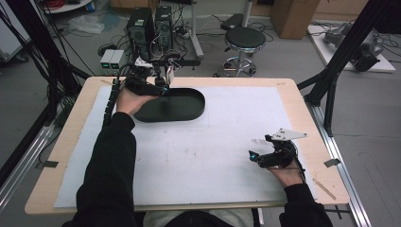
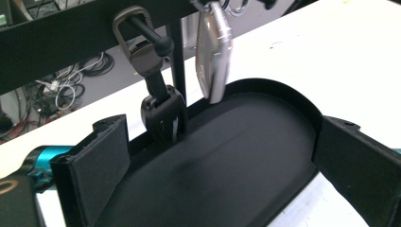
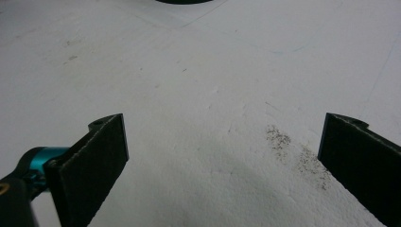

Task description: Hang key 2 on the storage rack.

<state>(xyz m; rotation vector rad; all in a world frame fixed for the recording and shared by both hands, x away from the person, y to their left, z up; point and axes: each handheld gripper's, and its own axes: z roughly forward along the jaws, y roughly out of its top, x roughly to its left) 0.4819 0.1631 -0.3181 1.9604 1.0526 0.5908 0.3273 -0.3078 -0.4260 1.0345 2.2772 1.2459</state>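
Observation:
A black oval tray [image 1: 182,106] lies on the white mat at the far left of the table. Just behind it a black bar [image 2: 71,33] carries hanging clips: a dark snap hook with a black strap end [image 2: 158,101] and a silver carabiner [image 2: 213,52], both dangling over the tray's far rim [image 2: 265,85]. My left gripper [image 1: 162,88] is open above the tray's left end, and its jaws flank the tray [image 2: 222,161] with nothing between them. My right gripper [image 1: 254,156] rests open at the near right, over the bare mat [image 3: 222,156].
The white mat [image 1: 217,142] covers most of the wooden table [image 1: 302,109]. Dark specks [image 3: 295,146] mark the mat near the right jaw. Beyond the table stand a stool [image 1: 244,40], computer towers [image 1: 142,23] and black frame posts [image 1: 331,80].

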